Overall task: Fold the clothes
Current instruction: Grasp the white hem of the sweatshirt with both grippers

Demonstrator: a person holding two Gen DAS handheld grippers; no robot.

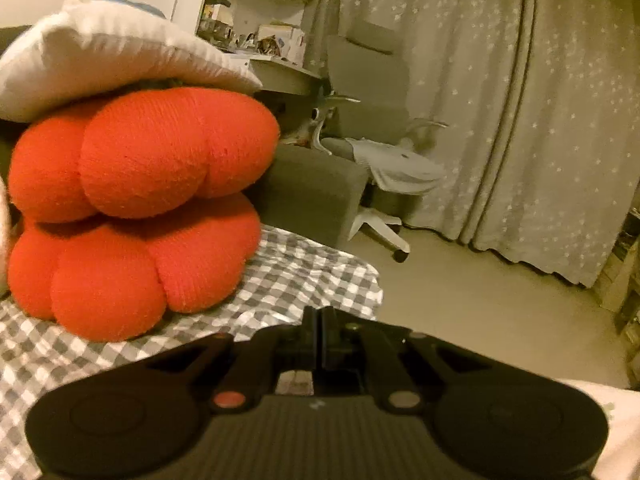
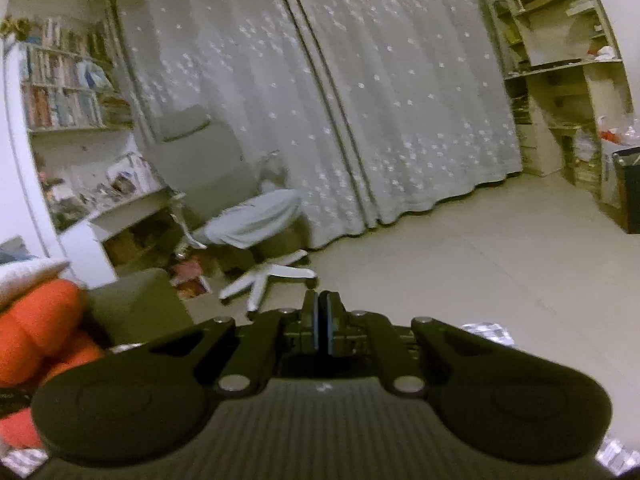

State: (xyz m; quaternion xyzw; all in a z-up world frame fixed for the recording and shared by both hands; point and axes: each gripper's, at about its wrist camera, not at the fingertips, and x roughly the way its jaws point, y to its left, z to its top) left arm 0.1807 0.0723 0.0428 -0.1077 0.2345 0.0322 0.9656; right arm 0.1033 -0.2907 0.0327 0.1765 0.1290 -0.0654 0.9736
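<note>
A light grey garment (image 1: 400, 168) lies draped over the seat of an office chair, also seen in the right wrist view (image 2: 256, 216). My left gripper (image 1: 320, 314) is shut above the edge of a grey-and-white checked bedsheet (image 1: 304, 276), with nothing visible between its fingers. My right gripper (image 2: 323, 300) is shut too, pointing out over the floor toward the chair, with no cloth showing in it. Both grippers are well short of the garment. A pale cloth (image 1: 604, 420) shows at the lower right edge of the left wrist view; what it is stays unclear.
Two red knit cushions (image 1: 136, 208) are stacked on the bed with a white pillow (image 1: 100, 56) on top, close to my left gripper. A grey sofa arm (image 1: 316, 196), star-patterned curtains (image 2: 360, 100), bookshelves (image 2: 60, 92) and open shelving (image 2: 568, 80) ring the beige floor (image 2: 480, 260).
</note>
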